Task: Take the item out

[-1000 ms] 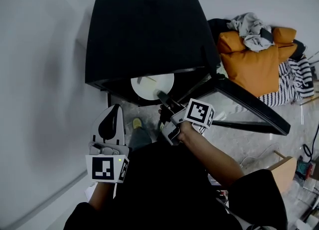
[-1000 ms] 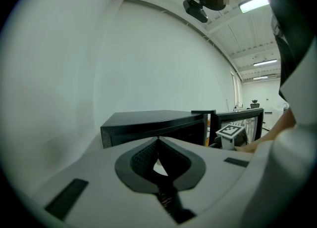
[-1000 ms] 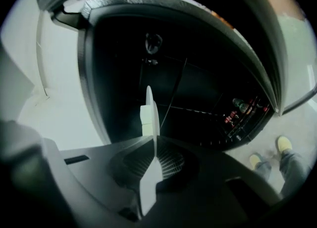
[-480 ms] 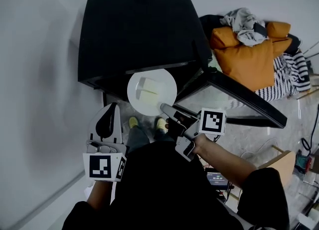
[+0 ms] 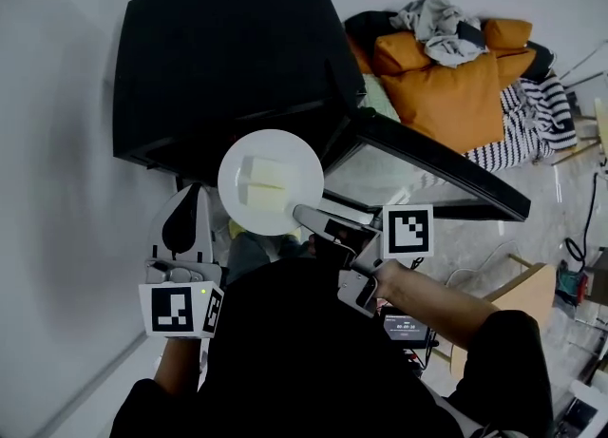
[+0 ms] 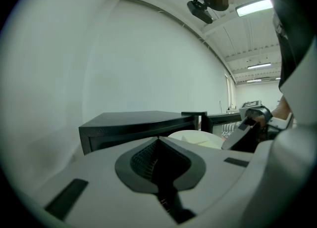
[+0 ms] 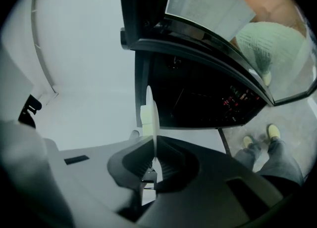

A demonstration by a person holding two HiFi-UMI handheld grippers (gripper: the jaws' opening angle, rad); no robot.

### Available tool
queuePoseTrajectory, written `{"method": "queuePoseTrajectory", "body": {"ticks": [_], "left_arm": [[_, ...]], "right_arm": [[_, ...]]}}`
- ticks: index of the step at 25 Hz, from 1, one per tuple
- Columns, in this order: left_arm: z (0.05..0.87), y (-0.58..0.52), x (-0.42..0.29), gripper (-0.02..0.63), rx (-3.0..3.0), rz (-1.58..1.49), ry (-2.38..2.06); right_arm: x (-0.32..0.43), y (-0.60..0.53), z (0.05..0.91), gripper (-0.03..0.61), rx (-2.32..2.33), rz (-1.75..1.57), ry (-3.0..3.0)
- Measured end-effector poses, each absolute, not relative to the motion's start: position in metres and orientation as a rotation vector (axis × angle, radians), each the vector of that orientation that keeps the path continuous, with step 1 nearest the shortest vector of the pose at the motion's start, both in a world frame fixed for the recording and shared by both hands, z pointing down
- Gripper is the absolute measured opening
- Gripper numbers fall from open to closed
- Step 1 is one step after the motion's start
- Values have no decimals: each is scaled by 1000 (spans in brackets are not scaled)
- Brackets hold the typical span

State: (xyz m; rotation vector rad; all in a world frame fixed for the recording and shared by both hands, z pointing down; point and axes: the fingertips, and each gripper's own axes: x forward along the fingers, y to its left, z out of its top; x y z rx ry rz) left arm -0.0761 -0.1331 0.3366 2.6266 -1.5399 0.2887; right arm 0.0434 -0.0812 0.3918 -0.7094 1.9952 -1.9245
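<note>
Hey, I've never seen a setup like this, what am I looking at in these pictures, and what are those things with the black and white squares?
No robot here: a person holds hand-operated tongs in each hand; the cubes with square markers are part of them. One picture comes from a camera on the person's head, looking steeply down. The other two come from cameras riding on each tongs, looking along the jaws. The large black box with its glass door swung open looks like a microwave or oven. The right tongs are closed on the rim of a round white plate carrying two pale yellow blocks, held in front of the box's opening. The left tongs are closed and empty. An orange cushion with clothes lies beside.
</note>
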Motion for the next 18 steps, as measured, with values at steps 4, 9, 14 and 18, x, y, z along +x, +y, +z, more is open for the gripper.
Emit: {"method": "queuePoseTrajectory", "body": {"ticks": [4, 9, 14, 18], "left_arm": [[333, -135, -70, 8, 2636, 276, -1532], [332, -137, -65, 8, 2646, 273, -1518], [330, -137, -64, 8, 2656, 258, -1506], [326, -138, -66, 8, 2667, 245, -1500]], "right_arm": [[48, -74, 377, 18, -679, -1923, 1992], [52, -69, 361, 19, -661, -1908, 1990], [56, -70, 346, 20, -661, -1884, 1978], [55, -71, 332, 18, -649, -1867, 1978]]}}
